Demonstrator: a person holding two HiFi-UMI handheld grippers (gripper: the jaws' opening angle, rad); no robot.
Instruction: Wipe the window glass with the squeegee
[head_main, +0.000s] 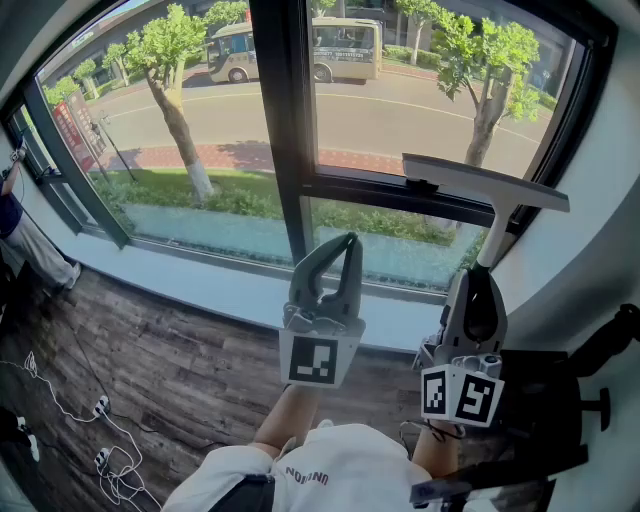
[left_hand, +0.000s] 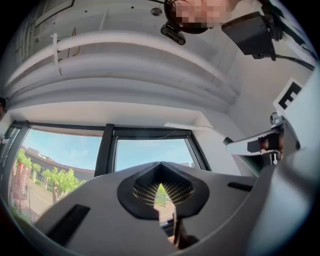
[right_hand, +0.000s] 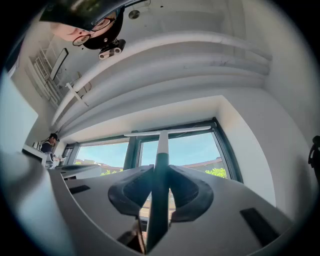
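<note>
White squeegee (head_main: 487, 184) upright, held by its handle, blade across top, before right window glass (head_main: 420, 110)

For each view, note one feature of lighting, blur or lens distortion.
Head view: street brightly sunlit, room dimmer, window frame bows. Left gripper view: black corners, left gripper blurred up close. Right gripper view: squeegee handle soft, ceiling curved.

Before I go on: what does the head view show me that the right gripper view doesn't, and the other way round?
Head view only: the wooden floor with loose cables, and the street outside with a bus.
Right gripper view only: the ribbed ceiling, and a close look at the right tool, its jaws shut on the squeegee's handle.
Both: the squeegee, blade raised in front of the right pane, and the dark window frame.
</note>
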